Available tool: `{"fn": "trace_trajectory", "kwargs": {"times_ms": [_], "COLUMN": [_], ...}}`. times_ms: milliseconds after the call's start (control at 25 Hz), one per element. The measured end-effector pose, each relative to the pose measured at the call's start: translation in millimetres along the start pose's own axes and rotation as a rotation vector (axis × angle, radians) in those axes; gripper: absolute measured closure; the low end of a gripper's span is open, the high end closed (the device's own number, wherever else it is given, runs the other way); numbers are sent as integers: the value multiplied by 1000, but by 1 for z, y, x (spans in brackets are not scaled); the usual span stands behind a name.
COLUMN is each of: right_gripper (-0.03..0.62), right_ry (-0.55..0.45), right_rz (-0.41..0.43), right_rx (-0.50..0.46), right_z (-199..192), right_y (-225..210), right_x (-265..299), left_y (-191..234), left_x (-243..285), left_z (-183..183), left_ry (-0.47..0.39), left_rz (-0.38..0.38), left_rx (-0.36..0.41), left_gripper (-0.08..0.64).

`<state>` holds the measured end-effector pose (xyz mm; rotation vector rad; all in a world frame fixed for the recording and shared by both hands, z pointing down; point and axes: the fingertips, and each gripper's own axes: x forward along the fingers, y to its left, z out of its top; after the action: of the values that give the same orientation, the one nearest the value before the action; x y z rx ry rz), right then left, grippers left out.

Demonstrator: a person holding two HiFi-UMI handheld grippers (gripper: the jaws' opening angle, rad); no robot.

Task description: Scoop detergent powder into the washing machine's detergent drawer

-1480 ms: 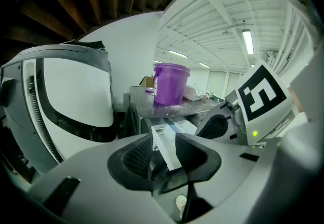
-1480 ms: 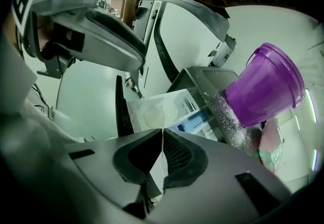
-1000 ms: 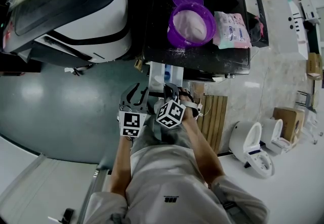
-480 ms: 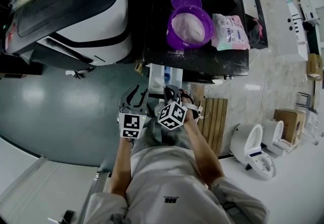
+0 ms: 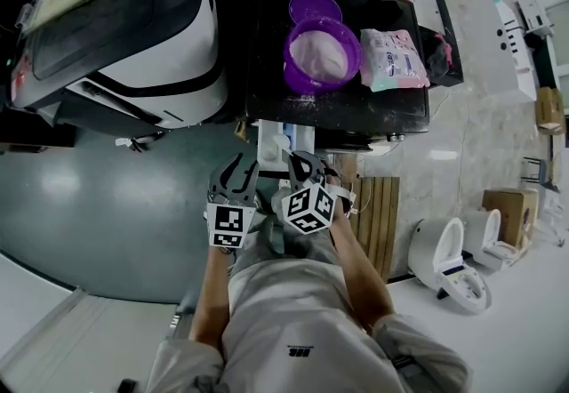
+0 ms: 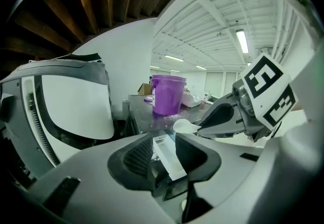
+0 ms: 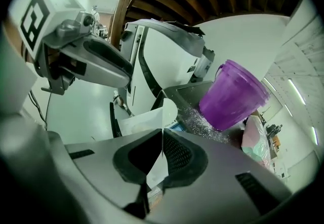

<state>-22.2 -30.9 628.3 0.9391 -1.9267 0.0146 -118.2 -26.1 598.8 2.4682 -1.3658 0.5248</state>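
Observation:
The white detergent drawer point(image 5: 274, 139) stands pulled out of the black washing machine point(image 5: 267, 89). On the machine's top a purple bucket point(image 5: 322, 53) holds white powder. My right gripper point(image 5: 300, 162) is shut on the handle of a white scoop point(image 7: 152, 119), whose bowl point(image 6: 183, 125) hangs just above the drawer point(image 6: 164, 153). My left gripper point(image 5: 237, 167) is open beside it, at the drawer's left, with nothing in it. The left gripper view shows the drawer through the gap between its jaws.
A purple lid point(image 5: 311, 4) lies behind the bucket and a detergent bag point(image 5: 393, 59) to its right; spilled powder point(image 7: 202, 121) dusts the top. A white-and-black machine point(image 5: 124, 27) stands to the left. Toilets point(image 5: 444, 262) and wooden slats point(image 5: 372, 209) are at right.
Both grippers stay in front of the pulled-out drawer with the scoop still held. The head view has shifted a little, so the bucket and bag sit slightly further left.

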Motion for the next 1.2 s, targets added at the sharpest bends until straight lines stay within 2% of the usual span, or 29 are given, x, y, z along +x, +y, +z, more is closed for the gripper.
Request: {"fn": "trace_trajectory", "kwargs": {"times_ms": [720, 960, 1200], "right_gripper": [583, 583, 583], "right_ry": [-258, -296, -315], "right_rz": [-131, -167, -160], "right_rx": [273, 406, 461], "right_z": [33, 22, 12], "right_y": [-62, -78, -84], "right_x": [-91, -121, -132], "left_y": [-19, -35, -46], "left_x": [-11, -14, -11], "left_z": [72, 91, 103], "left_ry": [-132, -161, -167], "left_rz": [-80, -117, -134], "left_rx": [83, 98, 116], "left_gripper": [410, 410, 410]}}
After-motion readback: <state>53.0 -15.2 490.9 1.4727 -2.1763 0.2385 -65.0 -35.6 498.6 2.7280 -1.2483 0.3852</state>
